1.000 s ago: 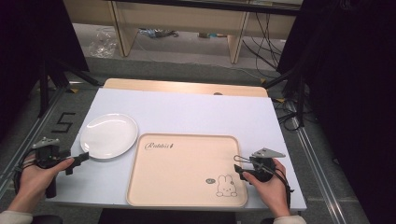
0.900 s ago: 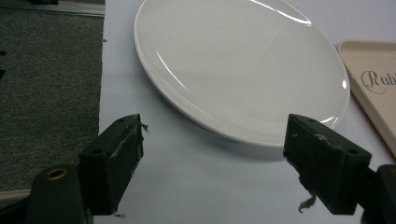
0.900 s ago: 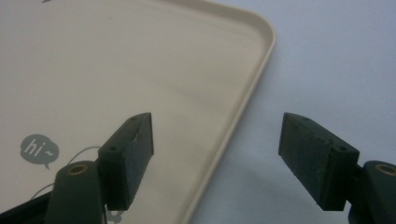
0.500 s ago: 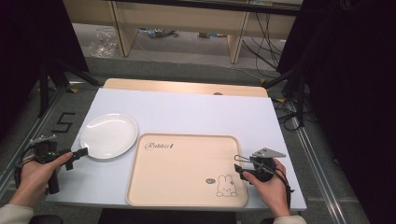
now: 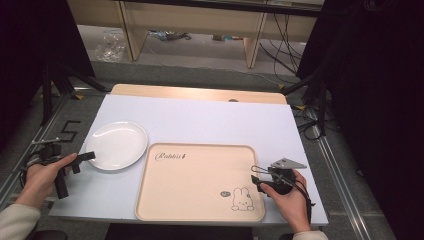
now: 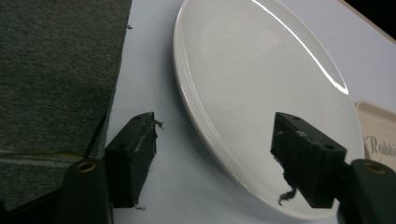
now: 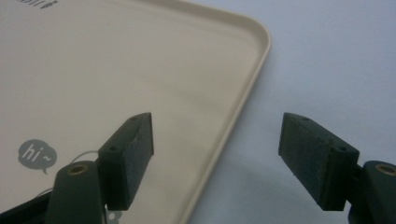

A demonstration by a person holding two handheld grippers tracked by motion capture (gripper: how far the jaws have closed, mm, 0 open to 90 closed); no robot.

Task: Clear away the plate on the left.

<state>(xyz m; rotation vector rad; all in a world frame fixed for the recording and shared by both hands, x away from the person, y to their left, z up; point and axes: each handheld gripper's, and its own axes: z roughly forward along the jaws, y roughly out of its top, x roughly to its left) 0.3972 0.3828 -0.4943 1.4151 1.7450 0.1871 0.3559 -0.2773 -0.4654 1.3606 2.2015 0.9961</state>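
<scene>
A white plate (image 5: 117, 145) lies on the pale table top (image 5: 215, 120) at the left. In the left gripper view, my left gripper (image 6: 215, 123) straddles the near rim of the plate (image 6: 261, 79). One jaw is over the table outside the rim, the other over the plate. Its jaws have just been closing, and the pads stand clear of the rim. In the high view the left gripper (image 5: 82, 162) sits at the plate's left front edge. My right gripper (image 7: 217, 119) is open across the right edge of the beige tray (image 7: 140, 65).
The beige tray (image 5: 200, 182), with a rabbit print (image 5: 243, 198) at its front right corner, lies at the table's front centre. A wooden strip (image 5: 200, 93) runs along the table's far edge. Grey floor (image 6: 51, 70) drops off left of the table.
My left hand has shifted forward along the plate's left rim, and its jaws have narrowed around the rim. The right hand and the tray have not moved.
</scene>
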